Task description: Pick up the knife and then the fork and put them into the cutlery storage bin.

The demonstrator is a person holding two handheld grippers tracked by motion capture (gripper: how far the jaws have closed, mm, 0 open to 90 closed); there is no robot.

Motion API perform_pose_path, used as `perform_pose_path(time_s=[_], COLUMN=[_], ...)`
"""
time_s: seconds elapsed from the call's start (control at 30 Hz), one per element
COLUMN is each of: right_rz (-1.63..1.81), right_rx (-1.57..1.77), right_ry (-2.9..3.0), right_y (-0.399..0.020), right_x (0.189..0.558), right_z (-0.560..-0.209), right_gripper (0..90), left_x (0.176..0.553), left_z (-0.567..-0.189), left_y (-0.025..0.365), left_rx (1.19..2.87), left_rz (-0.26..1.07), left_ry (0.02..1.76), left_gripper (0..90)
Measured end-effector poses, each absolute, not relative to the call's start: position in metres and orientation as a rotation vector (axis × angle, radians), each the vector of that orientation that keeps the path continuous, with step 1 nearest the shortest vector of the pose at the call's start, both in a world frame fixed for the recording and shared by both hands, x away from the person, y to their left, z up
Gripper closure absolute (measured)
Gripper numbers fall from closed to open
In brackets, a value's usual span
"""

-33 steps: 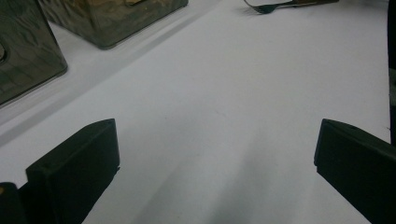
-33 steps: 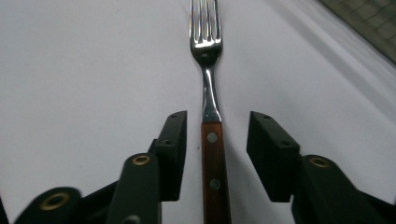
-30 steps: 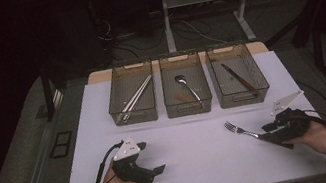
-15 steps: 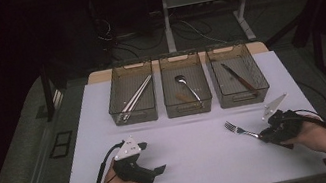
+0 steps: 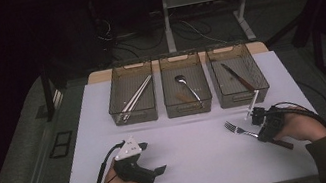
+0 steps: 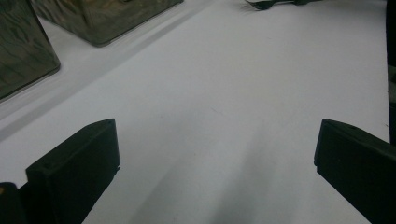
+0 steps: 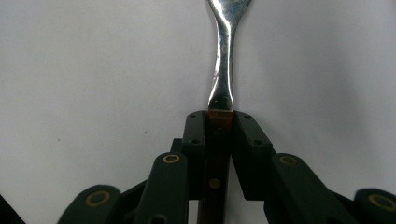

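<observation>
On the white table [image 5: 192, 152] we saw three bins [image 5: 186, 90] holding chopsticks [image 5: 135, 98], a spoon [image 5: 186, 86] and a knife [image 5: 237, 77], while our right gripper [image 5: 262, 130] had just squeezed onto the fork [image 5: 235, 129] near the right bin, and our left gripper [image 5: 148, 160] rested wide open.

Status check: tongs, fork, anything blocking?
Right tongs just closed, clamped on the fork by its wooden handle. Left tongs open, nothing between them. Bare table around the fork.
</observation>
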State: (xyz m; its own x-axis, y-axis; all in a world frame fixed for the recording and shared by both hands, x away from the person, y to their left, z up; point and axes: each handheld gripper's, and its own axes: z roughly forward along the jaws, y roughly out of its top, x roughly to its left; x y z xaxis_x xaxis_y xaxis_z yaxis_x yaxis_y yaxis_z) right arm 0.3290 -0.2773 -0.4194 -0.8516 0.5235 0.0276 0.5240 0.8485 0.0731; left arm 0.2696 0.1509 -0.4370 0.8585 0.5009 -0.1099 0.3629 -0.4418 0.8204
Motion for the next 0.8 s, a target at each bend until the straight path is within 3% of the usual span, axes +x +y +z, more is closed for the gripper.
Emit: perform_pose_path(time_s=[0.8], right_rz=[-0.440], right_rx=[-1.029], right_ry=[-2.978], right_y=[-0.295], right_x=[0.331], right_z=[-0.409], right_gripper=[77.2], left_x=[0.269], left_z=[-0.437], left_y=[0.151], left_rx=[2.082], left_rz=[0.186], left_ry=[0.625], left_gripper=[0.0])
